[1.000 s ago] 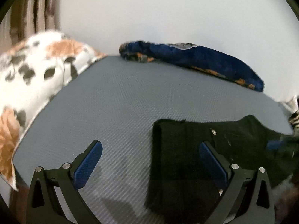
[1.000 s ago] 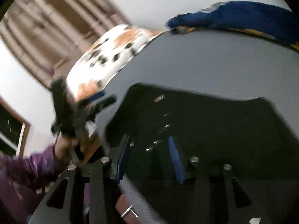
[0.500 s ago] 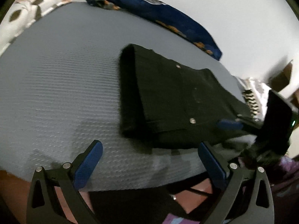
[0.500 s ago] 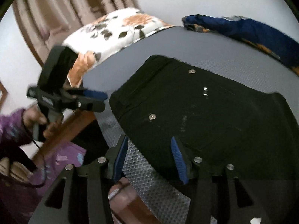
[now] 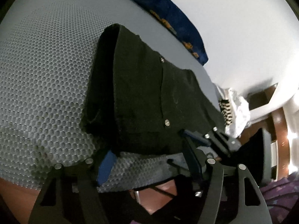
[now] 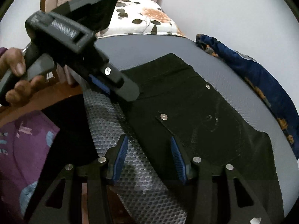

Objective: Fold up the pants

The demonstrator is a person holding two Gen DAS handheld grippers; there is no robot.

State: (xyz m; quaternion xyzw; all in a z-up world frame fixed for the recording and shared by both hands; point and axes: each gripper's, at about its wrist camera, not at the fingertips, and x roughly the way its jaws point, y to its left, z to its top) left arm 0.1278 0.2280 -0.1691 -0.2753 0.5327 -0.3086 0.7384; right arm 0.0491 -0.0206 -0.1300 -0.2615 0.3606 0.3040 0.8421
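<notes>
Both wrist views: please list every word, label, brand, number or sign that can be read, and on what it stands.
None can be read.
Pants: only plain metal rivets and faint pale marks, no letters.
Left gripper and right gripper: no print in view.
Blue cloth and pillow: patterns only.

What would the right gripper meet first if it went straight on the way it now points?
Most likely the near edge of the black pants on the grey mesh bed: the open right gripper straddles that hem. Depth is unclear, so it may brush the mesh first.
</notes>
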